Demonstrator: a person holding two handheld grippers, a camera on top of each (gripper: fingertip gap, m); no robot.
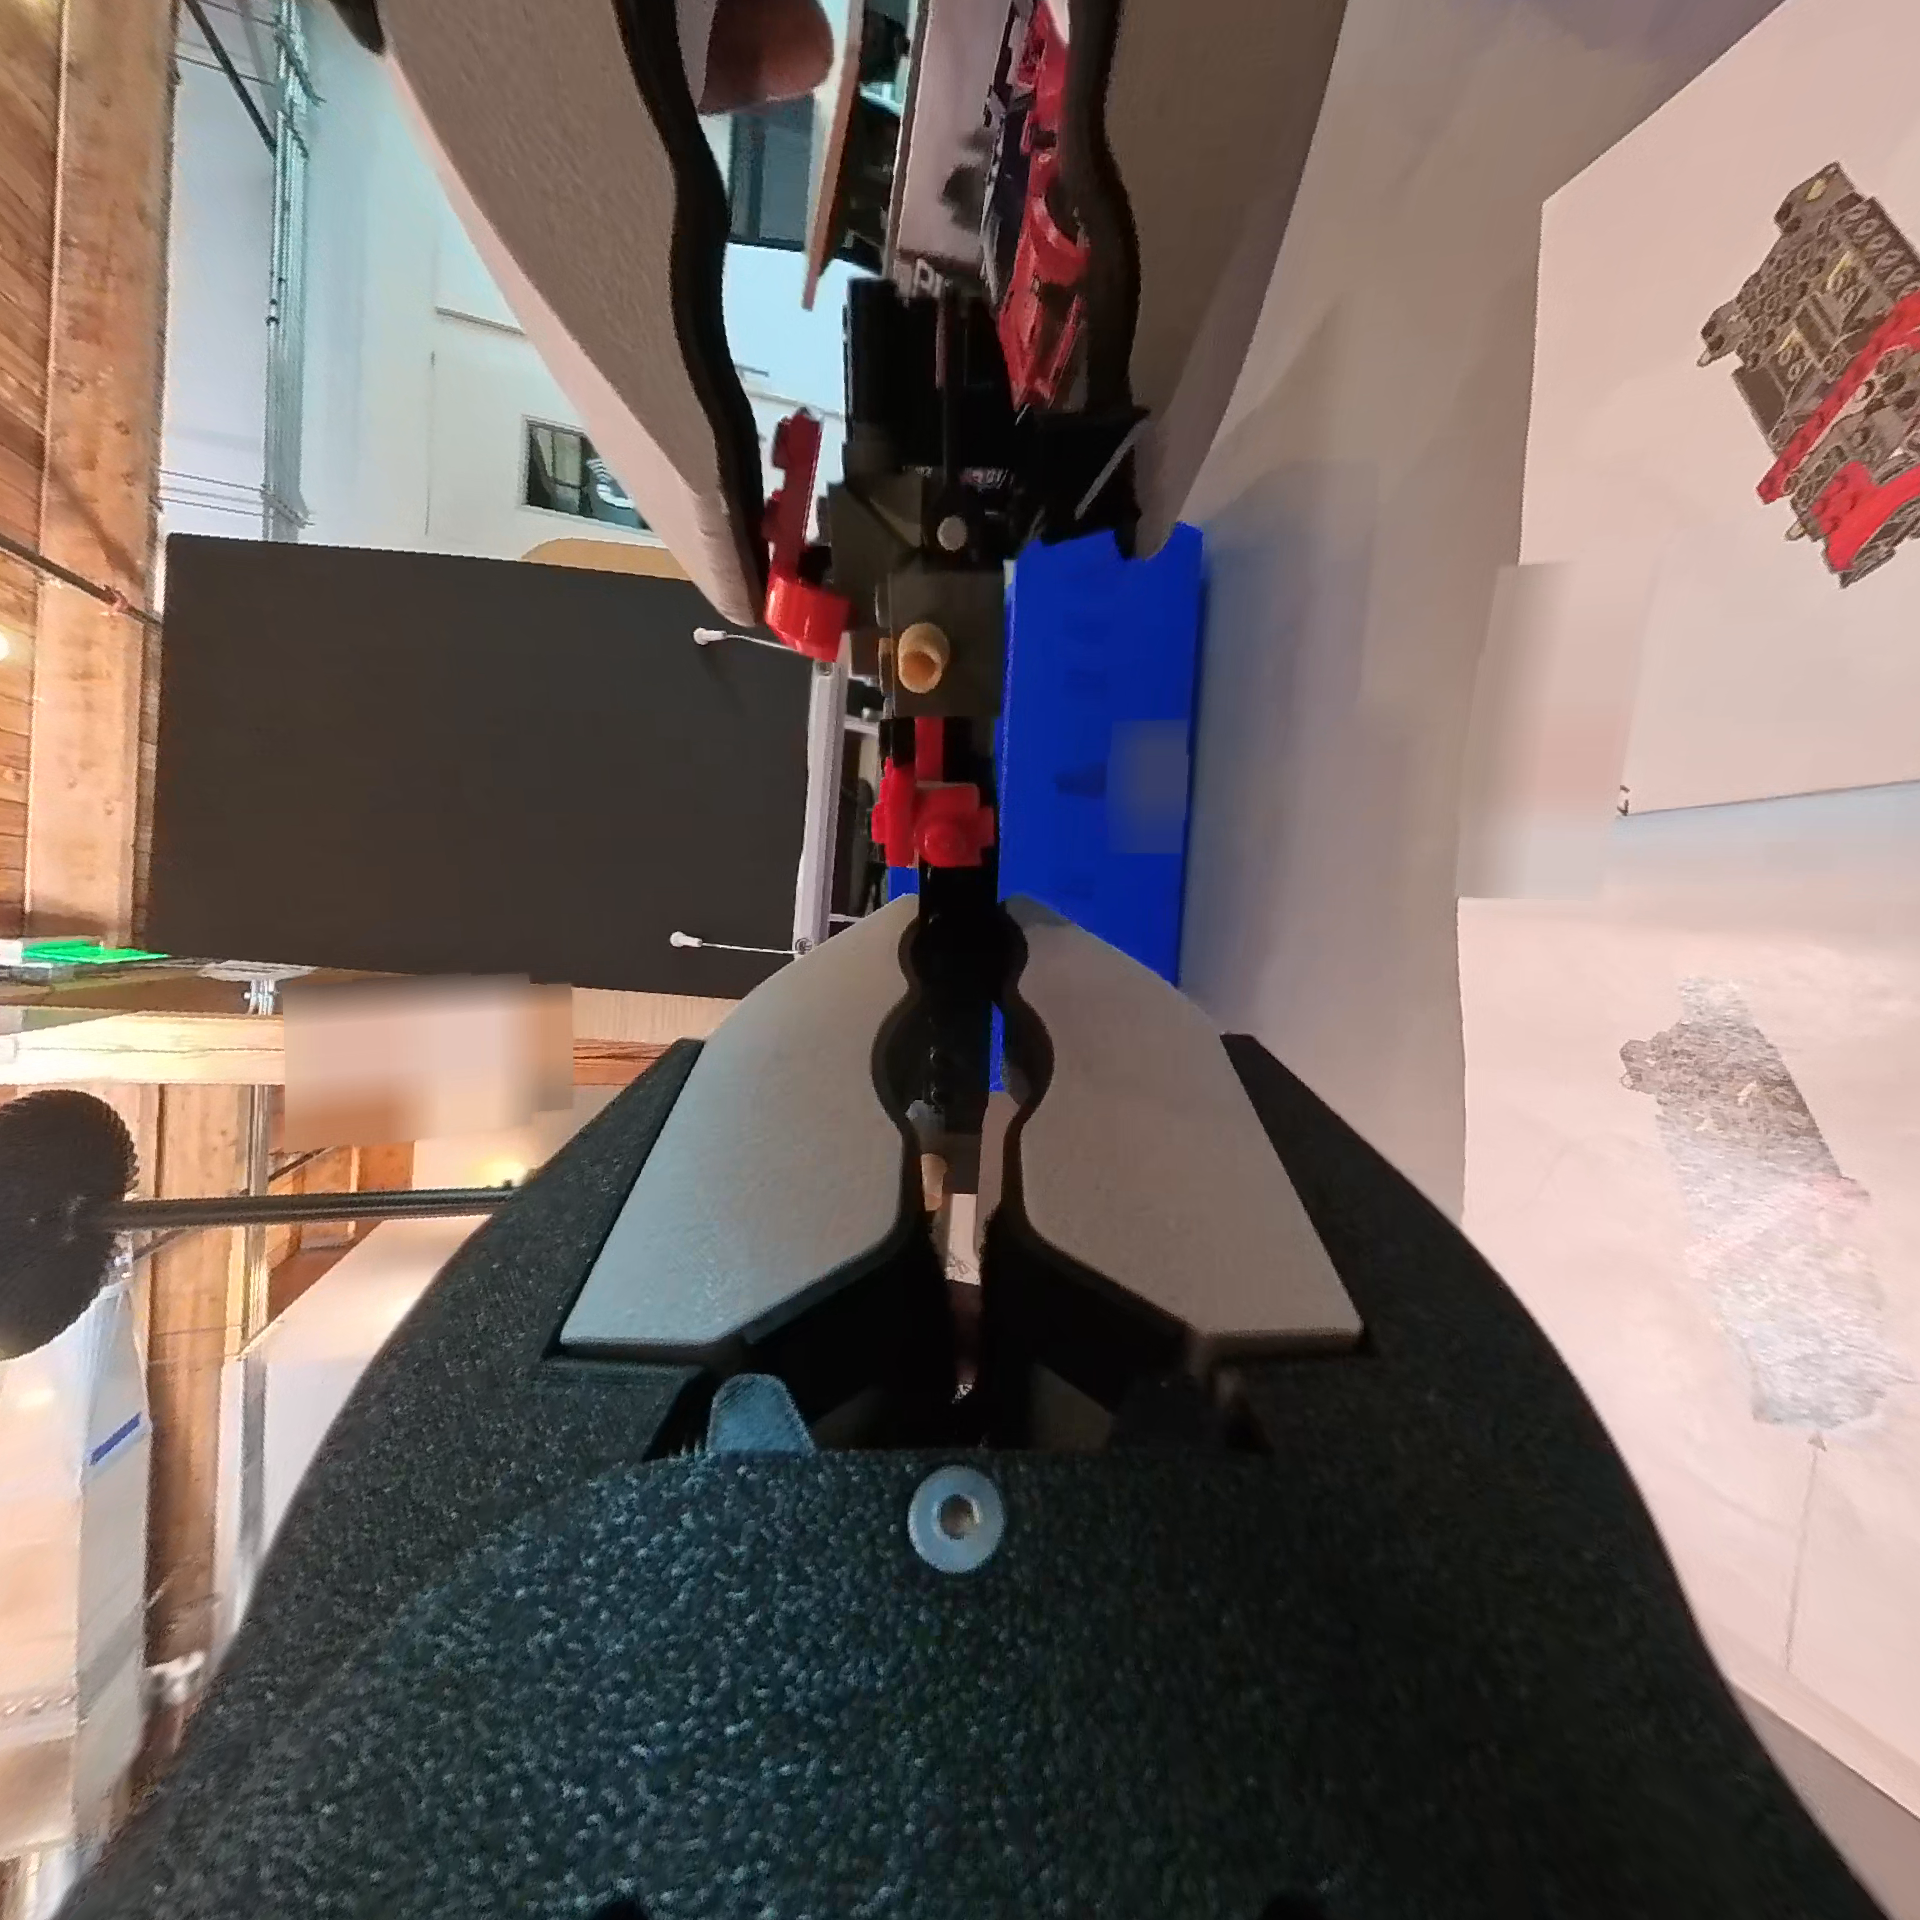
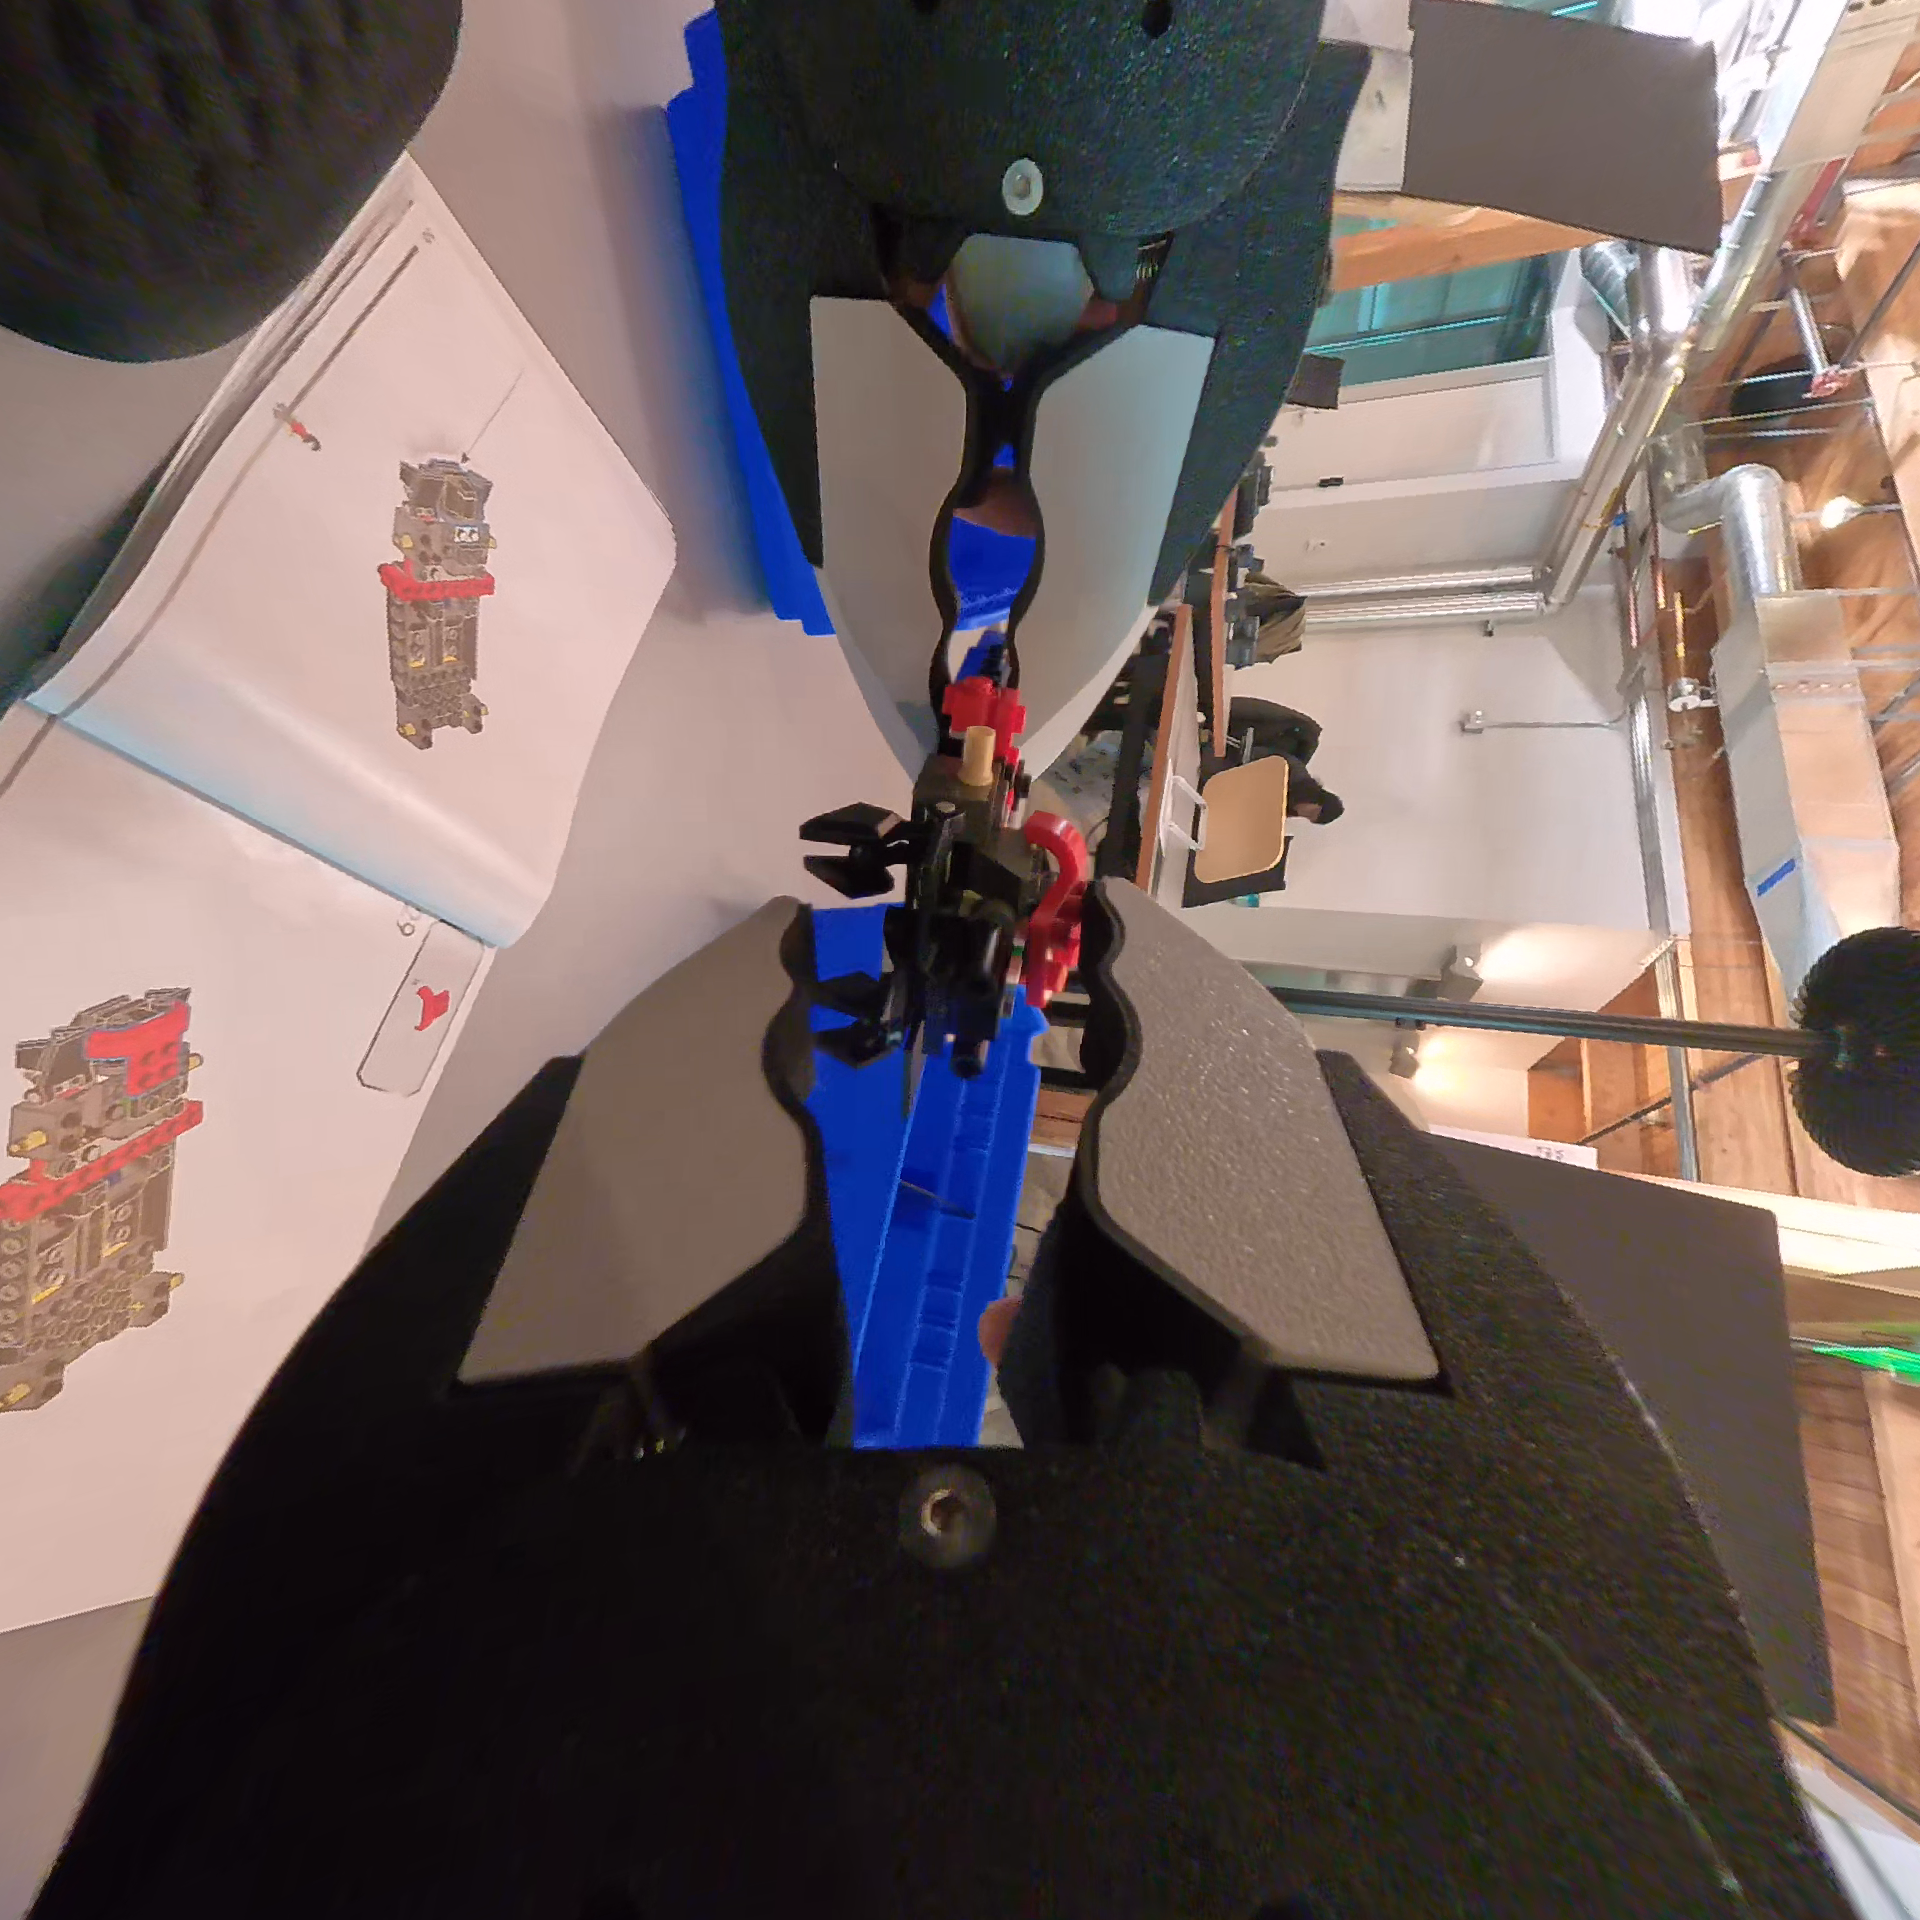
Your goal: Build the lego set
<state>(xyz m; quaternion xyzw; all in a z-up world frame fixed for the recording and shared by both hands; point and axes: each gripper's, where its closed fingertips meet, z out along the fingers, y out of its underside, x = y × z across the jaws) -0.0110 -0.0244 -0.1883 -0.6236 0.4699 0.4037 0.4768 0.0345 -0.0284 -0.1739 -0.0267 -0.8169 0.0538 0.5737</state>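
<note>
A small lego model [image 1: 935, 623] of black, dark grey and red parts with a tan pin is held in the air between both grippers. My left gripper [image 1: 961, 914] is shut on its black beam end. My right gripper [image 2: 945, 904] grips the other end [image 2: 977, 862], fingers well apart. A red curved piece [image 2: 1060, 883] on the model's side touches its right finger. In the left wrist view the right gripper [image 1: 940, 561] comes in from the top. In the right wrist view the left gripper [image 2: 982, 675] comes in from the top.
A blue parts tray [image 2: 935, 1247] lies on the white table under the model, also in the left wrist view [image 1: 1101, 727]. An open instruction booklet [image 2: 312, 623] lies beside it. A lego box [image 1: 1018, 208] stands behind. A black ribbed round thing [image 2: 156, 156] sits at the corner. My hands' fingertips stand some 5 cm from each other. Left tips and right tips are each some 20 cm from the black ribbed round thing [image 2: 156, 156].
</note>
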